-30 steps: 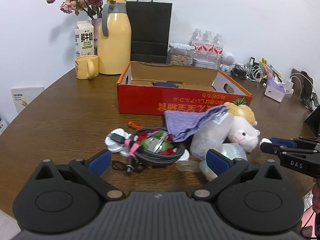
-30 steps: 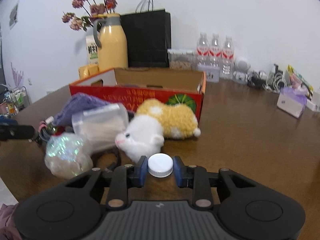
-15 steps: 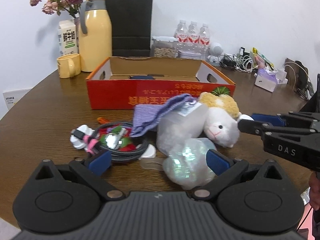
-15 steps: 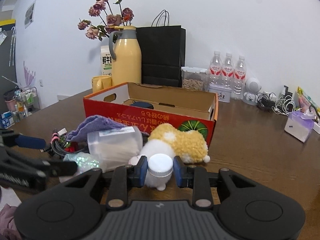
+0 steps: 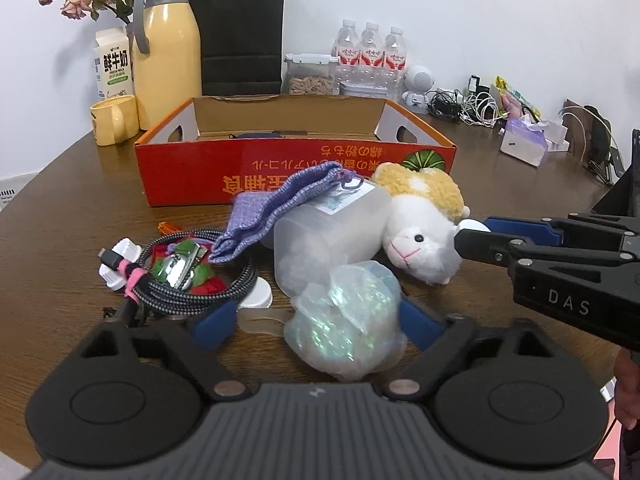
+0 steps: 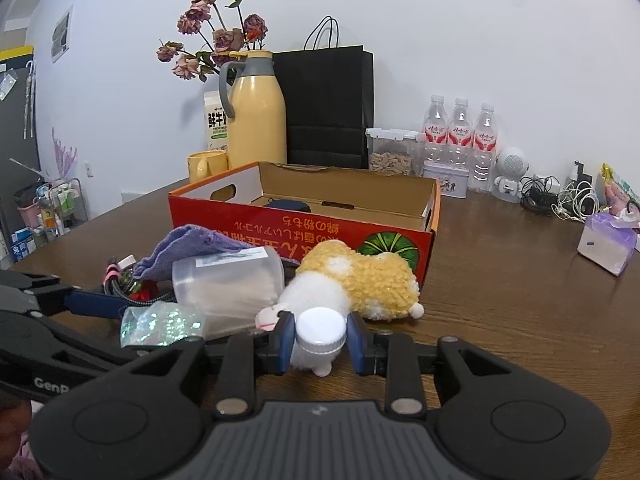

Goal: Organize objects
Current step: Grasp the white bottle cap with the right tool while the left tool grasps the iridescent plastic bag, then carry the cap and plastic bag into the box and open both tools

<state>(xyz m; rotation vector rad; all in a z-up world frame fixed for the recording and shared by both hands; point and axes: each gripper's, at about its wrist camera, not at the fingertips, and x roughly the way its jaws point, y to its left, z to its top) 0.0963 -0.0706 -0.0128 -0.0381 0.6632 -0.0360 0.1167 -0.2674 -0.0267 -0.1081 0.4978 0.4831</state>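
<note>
Done so far: little, by my reckoning. The box (image 6: 304,220) sits open on the desk (image 6: 500,292) with only one dark item (image 6: 286,205) visible on its floor.
Left to do: nearly the whole pile in front of the box is loose on the desk: plush (image 5: 424,220), jar (image 5: 332,236) on its side, purple cloth (image 5: 276,204) draped over the jar, cable coil (image 5: 188,288), shiny bag (image 5: 348,320).
Right gripper (image 6: 320,338): jaws clamped on a white cap (image 6: 320,326), held clear of the desk just in front of the plush. If it is the jar's lid, I judge it must be fitted or boxed next.
Left gripper (image 5: 316,320): jaws have just been closing, one on each side of the shiny bag. The right pad (image 5: 416,320) looks to be against the bag; the left pad (image 5: 214,322) stands apart from it, so there is no grip yet.
Task's things: all clustered between the box's front wall and the grippers, touching or overlapping one another.
Left view only: the cable coil in full, a second white lid (image 5: 256,298) and a white plug (image 5: 120,260) beside it, a small orange piece (image 5: 168,226) near the box, and the plush's face.
Right view only: the cap seen squarely between the pads, more of the box floor, and a rack of bottles (image 6: 52,208) off the far left of the desk.
Both views: jug (image 6: 256,116), mug (image 6: 206,164), black bag (image 6: 326,104) and water bottles (image 6: 460,136) behind the box, not part of the pile.
</note>
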